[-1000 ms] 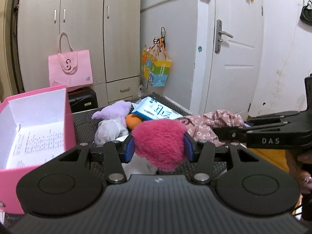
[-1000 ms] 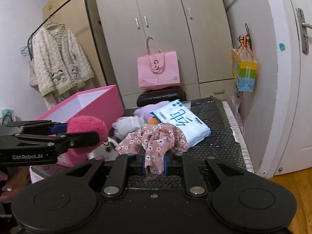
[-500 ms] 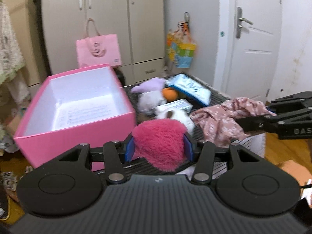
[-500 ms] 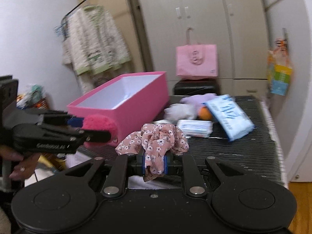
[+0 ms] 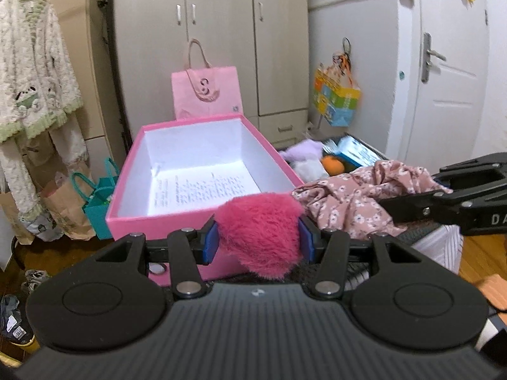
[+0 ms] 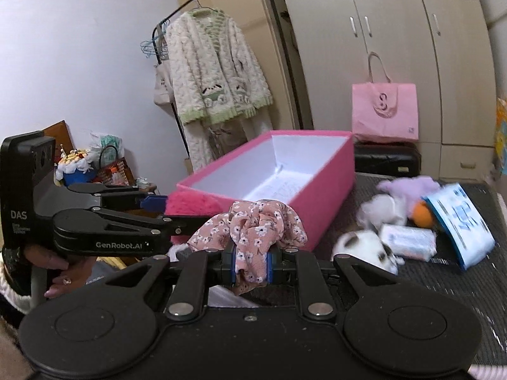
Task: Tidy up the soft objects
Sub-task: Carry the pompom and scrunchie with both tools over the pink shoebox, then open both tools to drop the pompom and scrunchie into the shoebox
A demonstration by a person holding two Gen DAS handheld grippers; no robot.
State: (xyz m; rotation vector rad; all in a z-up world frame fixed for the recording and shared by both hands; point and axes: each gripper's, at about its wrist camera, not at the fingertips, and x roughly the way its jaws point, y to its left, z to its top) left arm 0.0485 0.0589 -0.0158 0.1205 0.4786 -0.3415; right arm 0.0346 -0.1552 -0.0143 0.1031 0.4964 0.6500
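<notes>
My left gripper [image 5: 258,242] is shut on a fluffy magenta pompom [image 5: 259,232], held just in front of the near wall of an open pink box [image 5: 126,209] with a white inside. My right gripper [image 6: 250,266] is shut on a pink floral fabric scrunchie [image 6: 253,226]; in the left wrist view that floral scrunchie [image 5: 351,201] hangs to the right of the pompom. The right wrist view shows the left gripper [image 6: 164,212] from the side with the pompom [image 6: 193,204] against the box's near corner [image 6: 190,186].
On the dark mesh table [image 6: 459,288] lie a purple plush [image 6: 408,186], an orange ball [image 6: 423,217], a white plush [image 6: 364,245], a tissue pack [image 6: 407,242] and a blue wipes pack [image 6: 459,224]. A clothes rack with a fleecy coat [image 6: 215,72] stands left; a pink bag [image 6: 385,112] behind.
Both grippers swung left with their loads, from over the table's loose items to the pink box, which now fills the middle of both views. Neither grip changed.
</notes>
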